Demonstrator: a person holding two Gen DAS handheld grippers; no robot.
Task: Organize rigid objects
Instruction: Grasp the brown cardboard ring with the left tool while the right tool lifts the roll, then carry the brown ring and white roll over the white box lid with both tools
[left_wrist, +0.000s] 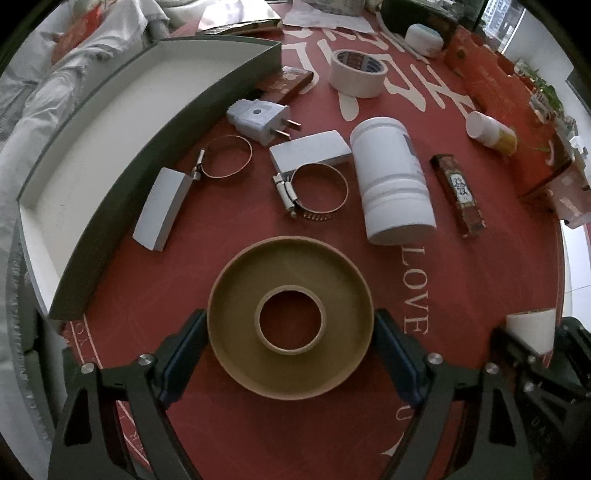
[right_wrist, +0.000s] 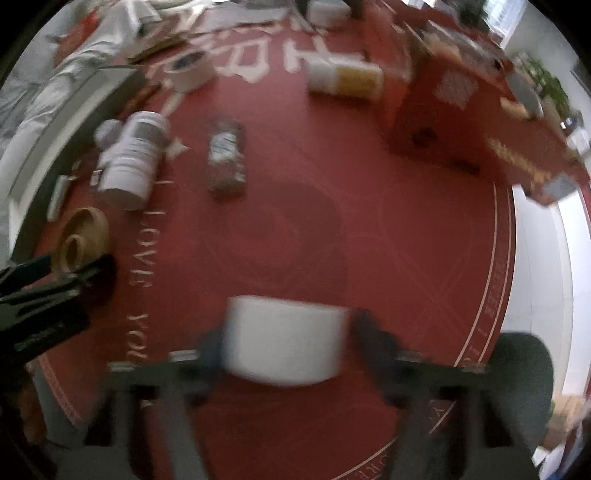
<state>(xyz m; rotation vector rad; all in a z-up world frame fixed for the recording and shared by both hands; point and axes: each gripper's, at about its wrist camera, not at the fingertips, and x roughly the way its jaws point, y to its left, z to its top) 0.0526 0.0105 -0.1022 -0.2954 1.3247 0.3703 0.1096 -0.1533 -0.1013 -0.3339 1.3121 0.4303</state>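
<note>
My left jaws (left_wrist: 291, 354) straddle the tan ring (left_wrist: 291, 317), pads at its rim, grip unclear. My right jaws (right_wrist: 286, 350) flank a white roll (right_wrist: 284, 339); blur hides contact. Open red worktop (right_wrist: 332, 229) lies ahead there; the box (left_wrist: 122, 140) walls the worktop's left edge.

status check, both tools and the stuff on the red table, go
Left tool straddling brown tape roll, pads at its rim, grip unconfirmed. Right tool around white block, view blurred, contact unclear. Grey tray empty; nothing between.
</note>
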